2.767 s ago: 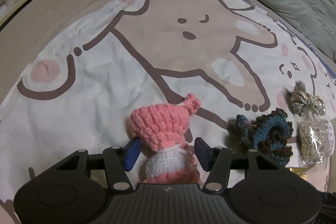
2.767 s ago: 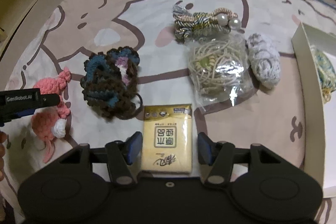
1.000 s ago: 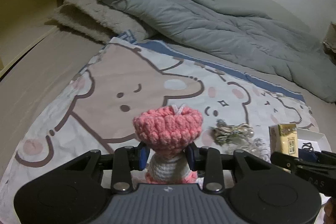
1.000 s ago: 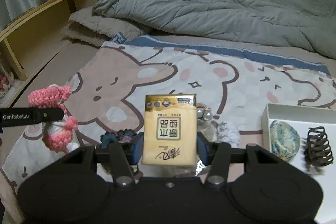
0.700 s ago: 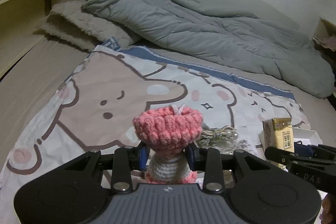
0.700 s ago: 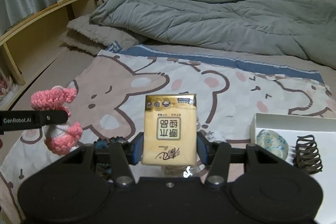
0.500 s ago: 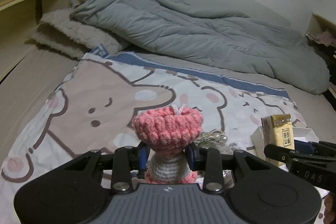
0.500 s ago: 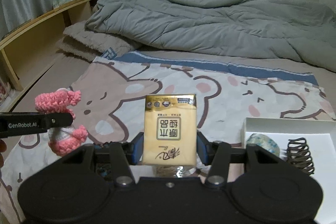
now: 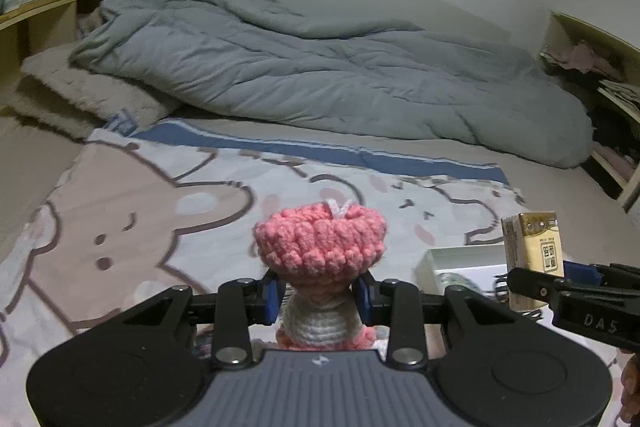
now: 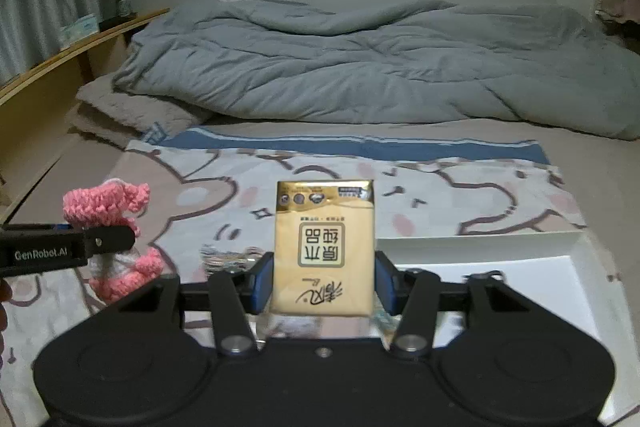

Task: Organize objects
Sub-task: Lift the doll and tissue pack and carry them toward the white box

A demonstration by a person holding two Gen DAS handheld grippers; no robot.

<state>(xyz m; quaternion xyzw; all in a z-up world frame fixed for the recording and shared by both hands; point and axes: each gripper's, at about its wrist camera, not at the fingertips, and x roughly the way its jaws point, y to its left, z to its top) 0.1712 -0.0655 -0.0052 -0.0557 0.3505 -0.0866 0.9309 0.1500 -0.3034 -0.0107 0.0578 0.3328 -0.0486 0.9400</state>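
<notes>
My left gripper is shut on a pink and white crochet doll and holds it up above the cartoon bedsheet. The doll also shows at the left of the right wrist view. My right gripper is shut on a yellow tissue pack, held upright in the air. The pack also shows at the right of the left wrist view. A white box lies on the sheet to the right, below the pack.
A grey duvet is heaped across the far side of the bed, with a beige pillow at the left. A wooden shelf runs along the left. A bundle of hair ties lies on the sheet.
Both grippers closed on the doll and the tissue pack and lifted them off the sheet. Both have since moved right, toward the white box.
</notes>
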